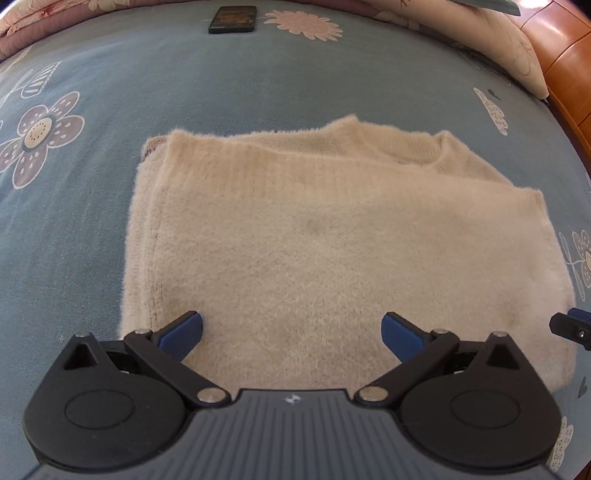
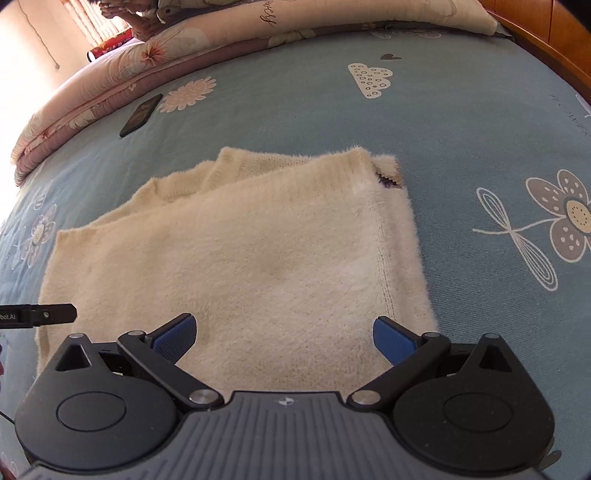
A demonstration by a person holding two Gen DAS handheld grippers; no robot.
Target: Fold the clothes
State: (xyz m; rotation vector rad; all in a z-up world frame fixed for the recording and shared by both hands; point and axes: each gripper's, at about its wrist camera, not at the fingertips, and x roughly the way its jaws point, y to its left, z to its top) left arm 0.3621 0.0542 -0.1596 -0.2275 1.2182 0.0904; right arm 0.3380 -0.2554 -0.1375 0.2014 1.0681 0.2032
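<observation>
broadly, a blue sheet (image 1: 258,81) printed with flowers and clouds is covering the bed, and a cream fuzzy sweater (image 1: 332,240) is lying folded on it, its ribbed neckline turned toward the far side. a quilt (image 2: 110,85) with pink flowers is lying bunched along the far edge, and a wooden bed frame (image 1: 565,55) is showing at the right.

both tongs are hovering over the near edge of the sweater. the left gripper (image 1: 291,332) is standing spread wide, its blue pads apart and pinching nothing. the right gripper (image 2: 284,336) is likewise spread wide and empty; whether either is brushing the fuzz is hard to tell.

a dark phone (image 1: 232,18) is lying on the sheet near the quilt, well apart from the sweater.

the right wrist view is showing cursive writing on the quilt, too blurred to read, a partly cut-off "bot.ai" on the other gripper's finger, and a dark patch at the sweater's far right corner. the left wrist view is catching a tip of the right gripper at its right edge.
</observation>
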